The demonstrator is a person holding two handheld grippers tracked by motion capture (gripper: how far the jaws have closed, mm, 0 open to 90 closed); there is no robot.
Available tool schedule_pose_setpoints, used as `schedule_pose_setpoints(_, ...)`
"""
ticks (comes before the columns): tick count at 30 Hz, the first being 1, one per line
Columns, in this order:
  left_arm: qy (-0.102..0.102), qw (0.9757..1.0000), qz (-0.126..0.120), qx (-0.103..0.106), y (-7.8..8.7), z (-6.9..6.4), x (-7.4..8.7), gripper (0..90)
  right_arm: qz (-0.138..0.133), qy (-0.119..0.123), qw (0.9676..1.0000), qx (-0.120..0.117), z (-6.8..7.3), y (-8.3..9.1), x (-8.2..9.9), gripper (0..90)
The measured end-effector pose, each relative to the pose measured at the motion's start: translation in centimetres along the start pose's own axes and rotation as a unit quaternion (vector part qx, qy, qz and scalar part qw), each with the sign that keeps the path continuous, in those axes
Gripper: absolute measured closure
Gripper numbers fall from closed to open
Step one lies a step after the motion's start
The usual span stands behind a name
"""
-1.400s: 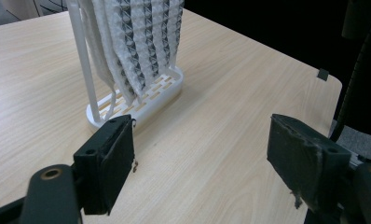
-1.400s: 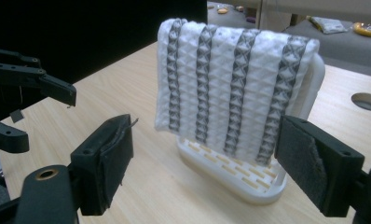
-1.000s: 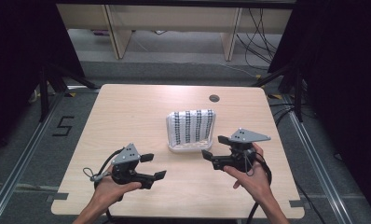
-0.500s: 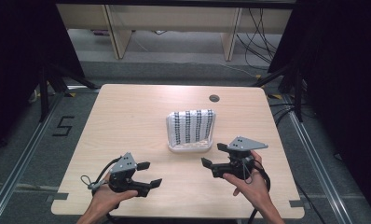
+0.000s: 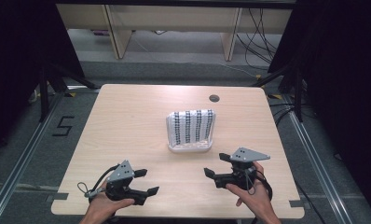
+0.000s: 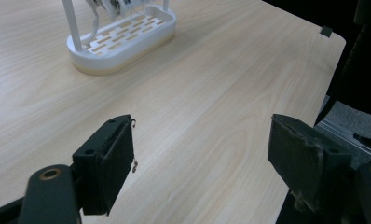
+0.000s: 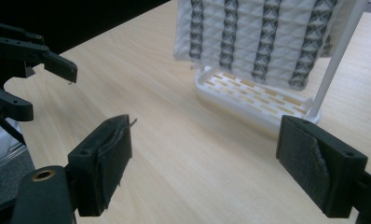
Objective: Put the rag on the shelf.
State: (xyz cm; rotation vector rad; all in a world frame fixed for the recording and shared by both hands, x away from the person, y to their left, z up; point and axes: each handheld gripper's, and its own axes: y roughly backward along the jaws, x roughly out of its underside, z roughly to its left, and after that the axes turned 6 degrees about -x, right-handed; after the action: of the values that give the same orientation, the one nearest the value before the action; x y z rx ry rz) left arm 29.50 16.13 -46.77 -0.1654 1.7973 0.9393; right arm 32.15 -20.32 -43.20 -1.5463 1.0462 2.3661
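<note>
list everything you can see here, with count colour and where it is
rack: 1, white, slotted base with thin posts, middle of the table
cloth: 1, white with dark patterned stripes, hanging on the rack
table: 1, light wood, centre of the high view
cable hole: 1, dark, round, far right part of the tabletop
floor marking: 1, black figure 5, on the grey floor left of the table
cables: several, dark, on the floor beyond the table
left gripper: 1, black, jaws apart, near left edge of the table, holding nothing
right gripper: 1, black, jaws apart, near right edge, holding nothing
hands: 2, one on each gripper
</note>
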Motion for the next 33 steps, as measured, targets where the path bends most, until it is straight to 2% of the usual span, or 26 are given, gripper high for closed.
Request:
schedule_pose_setpoints(1,-0.002,1.0,0.005,-0.001,0.1,0.0,0.1,22.0,0.004,-0.001,1.0,0.001,0.1,0.1,0.1,19.0)
schedule_pose_setpoints(2,-0.003,1.0,0.007,0.002,0.1,-0.1,0.2,22.0,-0.002,0.012,0.9999,-0.001,-0.1,0.0,0.2,19.0)
schedule_pose_setpoints(3,-0.002,1.0,0.006,0.0,0.0,-0.2,0.3,22.0,0.005,-0.004,1.0,-0.002,0.2,0.1,0.3,19.0)
schedule_pose_setpoints(5,-0.005,1.0,0.003,0.001,-0.1,-0.4,0.5,22.0,0.004,0.004,1.0,-0.004,0.2,0.1,0.5,19.0)
schedule_pose_setpoints(6,-0.01,0.9999,0.01,0.002,0.0,-0.5,0.6,22.0,0.004,0.006,1.0,-0.002,0.3,0.0,0.7,19.0)
schedule_pose_setpoints(7,-0.011,0.9999,0.009,-0.001,0.0,-0.6,0.7,22.0,0.002,0.002,0.9999,-0.014,0.4,0.0,0.9,19.0)
schedule_pose_setpoints(8,-0.013,0.9998,0.012,0.001,0.1,-0.6,0.7,22.0,0.009,0.009,0.9999,-0.008,0.4,0.1,1.0,18.9)
schedule_pose_setpoints(10,-0.01,0.9998,0.015,0.002,0.1,-0.9,0.8,22.0,0.007,-0.006,0.9998,-0.016,0.7,0.1,1.4,18.9)
schedule_pose_setpoints(11,-0.01,0.9999,0.006,0.006,-0.1,-0.9,0.9,22.0,0.011,0.003,0.9999,-0.01,0.7,0.2,1.6,18.8)
schedule_pose_setpoints(12,-0.014,0.9998,0.013,0.005,0.1,-1.1,0.9,21.9,0.016,-0.009,0.9997,-0.017,0.9,0.3,1.8,18.8)
schedule_pose_setpoints(13,-0.016,0.9997,0.015,0.007,0.1,-1.1,1.0,21.9,0.016,0.002,0.9997,-0.017,0.7,0.2,2.1,18.8)
schedule_pose_setpoints(14,-0.015,0.9997,0.018,0.006,0.2,-1.3,1.1,21.9,0.015,-0.001,0.9997,-0.021,0.7,0.2,2.3,18.7)
schedule_pose_setpoints(15,-0.007,0.9999,0.011,0.006,0.0,-1.5,1.2,21.9,0.026,-0.017,0.9994,-0.018,1.1,0.4,2.6,18.8)
schedule_pose_setpoints(17,-0.011,0.9998,0.013,0.008,0.1,-1.6,1.4,21.9,0.026,0.009,0.9993,-0.024,0.6,0.3,2.9,18.8)
schedule_pose_setpoints(18,-0.02,0.9995,0.021,0.009,0.2,-1.6,1.5,21.9,0.028,-0.009,0.9995,-0.012,1.0,0.4,3.2,18.7)
schedule_pose_setpoints(21,-0.016,0.9996,0.02,0.007,0.1,-1.9,1.8,21.8,0.035,0.0,0.9992,-0.021,0.9,0.3,3.8,18.8)
schedule_pose_setpoints(22,-0.014,0.9997,0.016,0.011,0.0,-2.1,2.0,21.8,0.041,-0.012,0.9989,-0.019,1.2,0.4,3.9,18.8)
schedule_pose_setpoints(23,-0.018,0.9995,0.025,0.011,0.1,-2.1,2.1,21.8,0.043,0.005,0.9989,-0.019,1.1,0.3,4.2,18.8)
schedule_pose_setpoints(24,-0.018,0.9995,0.023,0.01,0.1,-2.2,2.2,21.8,0.048,0.008,0.9987,-0.01,1.2,0.3,4.3,18.8)
schedule_pose_setpoints(25,-0.018,0.9995,0.025,0.011,0.1,-2.3,2.2,21.8,0.054,0.003,0.9984,-0.014,1.3,0.3,4.5,18.8)
schedule_pose_setpoints(26,-0.013,0.9996,0.022,0.009,0.0,-2.4,2.3,21.8,0.053,0.007,0.9985,-0.012,1.4,0.3,4.6,18.8)
schedule_pose_setpoints(27,-0.016,0.9993,0.032,0.009,0.1,-2.4,2.3,21.7,0.055,0.014,0.9984,-0.007,1.4,0.4,4.7,18.8)
schedule_pose_setpoints(28,-0.009,0.9996,0.022,0.012,-0.2,-2.5,2.5,21.7,0.056,0.001,0.9984,-0.009,1.6,0.4,4.8,18.8)
schedule_pose_setpoints(29,-0.013,0.9995,0.026,0.01,-0.2,-2.5,2.6,21.6,0.058,0.019,0.9981,-0.009,1.5,0.3,4.9,18.8)
schedule_pose_setpoints(30,-0.008,0.9996,0.027,0.008,-0.3,-2.6,2.7,21.6,0.058,0.019,0.9981,-0.007,1.6,0.3,5.0,18.8)
schedule_pose_setpoints(33,-0.018,0.9992,0.034,0.012,-0.4,-2.6,2.7,21.6,0.064,0.019,0.9976,-0.016,1.7,0.4,5.3,18.8)
